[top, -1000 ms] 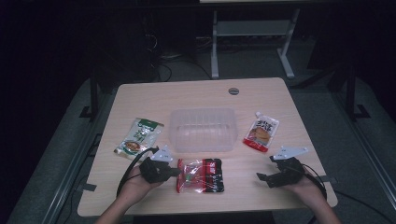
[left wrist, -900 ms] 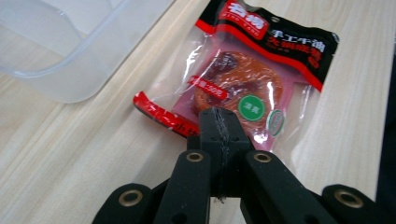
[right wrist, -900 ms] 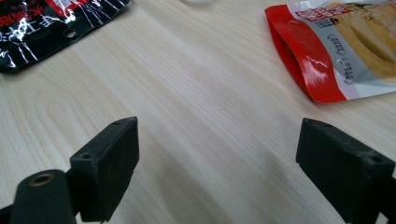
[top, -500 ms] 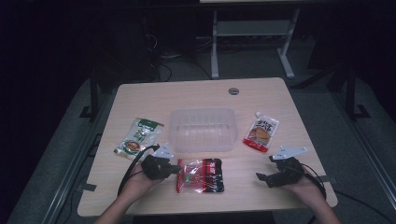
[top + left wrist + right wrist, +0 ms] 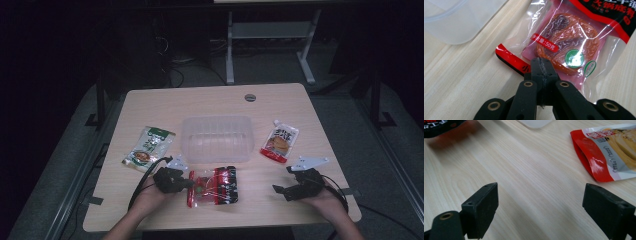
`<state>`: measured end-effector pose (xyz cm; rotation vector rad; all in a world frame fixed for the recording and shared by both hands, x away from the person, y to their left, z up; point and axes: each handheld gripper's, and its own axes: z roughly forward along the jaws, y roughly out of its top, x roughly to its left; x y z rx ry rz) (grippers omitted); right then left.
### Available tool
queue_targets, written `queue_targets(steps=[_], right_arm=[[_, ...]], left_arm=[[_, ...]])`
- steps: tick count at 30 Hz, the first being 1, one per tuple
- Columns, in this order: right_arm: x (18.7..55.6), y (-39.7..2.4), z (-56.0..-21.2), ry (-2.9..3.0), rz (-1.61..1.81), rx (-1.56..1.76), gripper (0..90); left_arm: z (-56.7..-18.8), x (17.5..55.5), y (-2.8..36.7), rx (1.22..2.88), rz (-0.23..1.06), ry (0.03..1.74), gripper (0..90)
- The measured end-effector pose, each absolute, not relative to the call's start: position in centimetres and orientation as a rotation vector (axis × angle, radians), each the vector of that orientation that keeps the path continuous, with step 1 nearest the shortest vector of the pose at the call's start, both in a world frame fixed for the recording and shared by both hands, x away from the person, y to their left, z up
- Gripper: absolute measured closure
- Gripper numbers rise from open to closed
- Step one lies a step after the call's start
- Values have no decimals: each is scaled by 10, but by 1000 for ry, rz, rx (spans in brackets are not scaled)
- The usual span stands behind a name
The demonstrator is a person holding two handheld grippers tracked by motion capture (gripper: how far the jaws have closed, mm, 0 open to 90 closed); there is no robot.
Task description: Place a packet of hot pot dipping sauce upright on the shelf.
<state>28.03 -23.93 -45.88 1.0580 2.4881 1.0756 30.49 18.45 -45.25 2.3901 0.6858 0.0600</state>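
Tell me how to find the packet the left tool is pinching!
Start at the clear tub in the middle of the table. Just in front of it, nearer the person, lies a see-through packet, its corner in the left tool. It alone has red-and-black edges and a dark red block inside.

My left claw (image 5: 541,65) covers the near edge of the red-and-black sauce packet (image 5: 574,42), so I cannot tell whether the film sits between its jaws. That packet's far and right parts run off the left gripper view. The clear plastic tub (image 5: 454,20) is cut there to one corner. In the right gripper view the orange spout pouch (image 5: 609,152) is cropped at the right edge. From above, print on the green packet (image 5: 149,146) is too small to read.
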Motion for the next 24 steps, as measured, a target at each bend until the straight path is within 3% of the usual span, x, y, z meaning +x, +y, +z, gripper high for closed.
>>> queue_targets(steps=[24], right_arm=[[285, -188, -439, 2557, 1217, 995, 130]], left_arm=[[-456, 305, 185, 2375, 60, 721, 898]])
